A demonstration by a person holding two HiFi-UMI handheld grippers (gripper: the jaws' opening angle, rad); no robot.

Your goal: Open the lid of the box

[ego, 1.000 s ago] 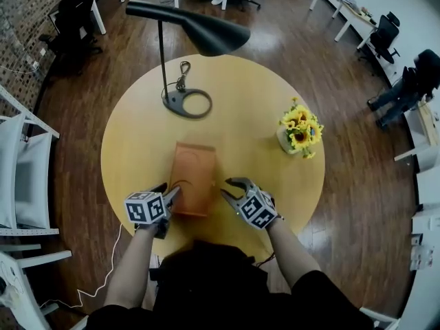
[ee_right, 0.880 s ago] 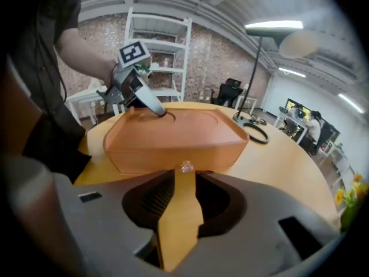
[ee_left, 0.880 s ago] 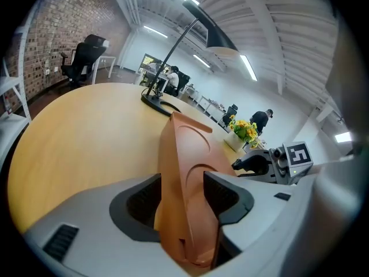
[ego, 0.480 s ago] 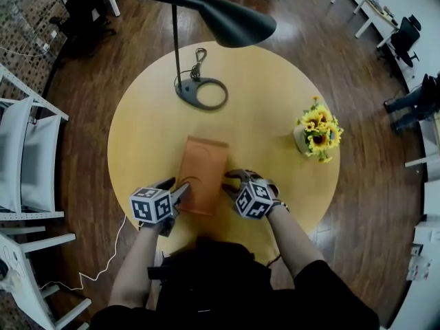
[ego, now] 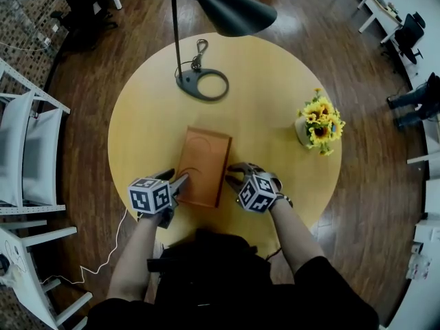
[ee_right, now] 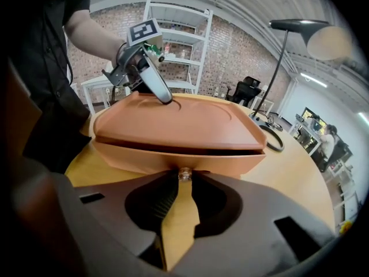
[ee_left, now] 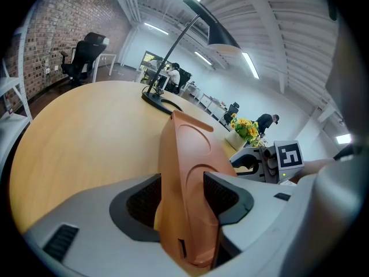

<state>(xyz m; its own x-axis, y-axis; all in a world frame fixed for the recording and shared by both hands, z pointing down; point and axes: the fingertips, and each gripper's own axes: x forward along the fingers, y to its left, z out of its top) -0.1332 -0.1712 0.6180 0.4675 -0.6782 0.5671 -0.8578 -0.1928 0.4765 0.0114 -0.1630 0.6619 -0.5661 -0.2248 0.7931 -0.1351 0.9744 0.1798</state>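
Note:
An orange box (ego: 205, 158) lies flat on the round wooden table (ego: 275, 81), near its front edge. My left gripper (ego: 180, 179) is shut on the box's near left corner; the left gripper view shows the box (ee_left: 187, 149) wedged between both pads. My right gripper (ego: 232, 177) is at the box's right side. In the right gripper view its jaws (ee_right: 183, 176) are closing on a small metal knob (ee_right: 183, 172) on the box's side wall, and the tips touch it. A thin dark gap shows under the lid (ee_right: 173, 123).
A black desk lamp stands at the table's far side, its base (ego: 201, 84) behind the box and its shade (ego: 220, 5) above. A pot of sunflowers (ego: 317, 126) sits at the right. White chairs (ego: 27, 157) stand to the left of the table.
My right gripper has moved left up to the box's right side and its jaws have narrowed. The left gripper has stayed clamped on the box.

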